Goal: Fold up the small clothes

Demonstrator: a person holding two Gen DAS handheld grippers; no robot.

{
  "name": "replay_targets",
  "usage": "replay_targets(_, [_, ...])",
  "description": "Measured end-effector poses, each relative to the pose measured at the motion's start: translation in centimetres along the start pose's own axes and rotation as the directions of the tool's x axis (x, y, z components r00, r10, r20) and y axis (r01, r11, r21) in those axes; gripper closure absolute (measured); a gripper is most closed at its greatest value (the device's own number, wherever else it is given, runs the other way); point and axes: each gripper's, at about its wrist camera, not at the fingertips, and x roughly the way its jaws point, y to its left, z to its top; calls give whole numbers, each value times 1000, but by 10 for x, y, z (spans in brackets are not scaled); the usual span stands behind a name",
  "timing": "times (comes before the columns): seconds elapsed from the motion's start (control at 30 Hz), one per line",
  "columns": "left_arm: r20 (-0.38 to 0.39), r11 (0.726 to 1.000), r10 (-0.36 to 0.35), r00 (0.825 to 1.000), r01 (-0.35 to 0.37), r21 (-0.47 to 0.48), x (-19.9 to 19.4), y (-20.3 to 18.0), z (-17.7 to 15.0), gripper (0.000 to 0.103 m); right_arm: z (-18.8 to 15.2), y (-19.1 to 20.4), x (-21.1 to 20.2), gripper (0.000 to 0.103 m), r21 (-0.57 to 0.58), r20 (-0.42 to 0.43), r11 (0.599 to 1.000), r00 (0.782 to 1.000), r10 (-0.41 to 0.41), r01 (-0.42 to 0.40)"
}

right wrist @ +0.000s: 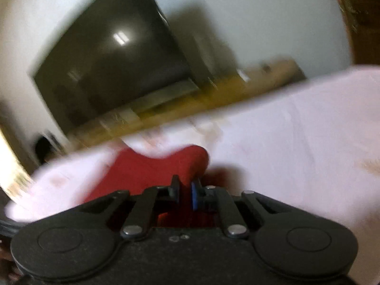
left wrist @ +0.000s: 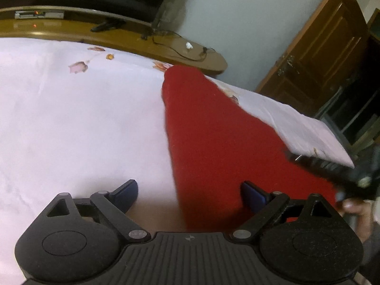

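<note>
Left wrist view, left gripper (left wrist: 189, 193): we see its blue-padded jaws spread wide and released, holding nothing, low over the pale pink flowered bedsheet (left wrist: 78, 118).
Left wrist view, garment: the red knitted cloth (left wrist: 213, 137) lies on the sheet, running from the far edge of the bed toward us; its near left edge sits between the spread fingers.
Left wrist view, right gripper (left wrist: 332, 168): we see it blurred at the right, at the cloth's right edge.
Left wrist view, background: a brown wooden ledge (left wrist: 133, 35) with cables runs behind the bed; a brown wooden door (left wrist: 315, 54) stands at far right.
Right wrist view, right gripper (right wrist: 185, 193): heavily blurred, yet we see the jaws clenched on a fold of the red cloth (right wrist: 152, 168), which is lifted above the sheet (right wrist: 296, 142).
Right wrist view, background: a dark television screen (right wrist: 111, 64) hangs on the far wall.
</note>
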Motion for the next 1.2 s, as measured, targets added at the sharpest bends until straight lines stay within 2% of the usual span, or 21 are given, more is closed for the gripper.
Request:
replay_targets(0.03, [-4,1000,2,1000,-2,4,-1,0,1,10,-5,-5,7,91,11,-45,1000,999,-1,2])
replay_targets(0.17, [34,1000,-9,999,8,16,-21,4,-4,10,-9,-10,-35,67,105,26,994,999,30,-33])
replay_targets(0.23, [52,999,-36,998,38,-21,-34,10,-11,10,-22,-13,-68,64,173,68,979,993,95,-106])
replay_targets(0.33, [76,991,-101,992,107,-82,-50,16,-26,10,-47,-7,-93,64,204,46,969,990,132,-139])
replay_targets(0.4, [68,986,-130,989,136,-99,-51,15,-34,10,-60,-5,-99,66,239,21,960,989,149,-149])
replay_targets(0.47, [37,989,-115,993,118,-84,-43,10,-39,10,-70,-1,-97,70,264,2,952,987,161,-156])
replay_targets(0.5, [12,994,-83,996,84,-70,-38,8,-40,10,-74,2,-91,84,275,-27,951,987,157,-144])
replay_targets(0.57, [2,999,-44,999,44,-8,-36,2,-41,10,-78,10,-83,93,298,-80,947,985,153,-123])
replay_targets(0.7, [-6,996,27,1000,-26,85,-40,1,-38,10,-74,22,-90,96,343,-15,920,978,207,-189])
replay_targets(0.73, [-10,995,33,999,-32,98,-41,4,-38,10,-75,20,-91,96,339,-30,927,983,182,-162])
replay_targets(0.77, [-12,994,28,1000,-27,103,-43,8,-37,10,-79,17,-86,97,324,-82,943,990,113,-81])
replay_targets(0.8, [-14,995,25,1000,-24,99,-45,10,-36,10,-84,13,-80,100,309,-136,951,989,66,-20])
replay_targets(0.87, [20,996,40,999,-41,84,-56,11,-28,10,-82,12,-87,95,302,-116,952,990,86,-47])
replay_targets(0.9, [58,997,22,998,-27,76,-62,9,-23,10,-78,18,-95,86,263,-87,964,994,65,-40])
replay_targets(0.93, [90,998,-5,996,0,62,-66,7,-18,10,-73,23,-105,84,223,-36,975,999,34,-25])
replay_targets(1.03, [139,996,-85,987,79,48,-61,-13,-5,10,-51,41,-113,85,144,84,988,995,45,-57])
replay_targets(1.17, [144,983,-151,978,133,124,-38,-47,-5,10,-33,70,-76,86,-27,89,1000,996,16,-13])
replay_targets(1.2, [114,982,-152,982,137,130,-31,-49,-8,10,-33,76,-64,86,-70,74,998,997,3,2])
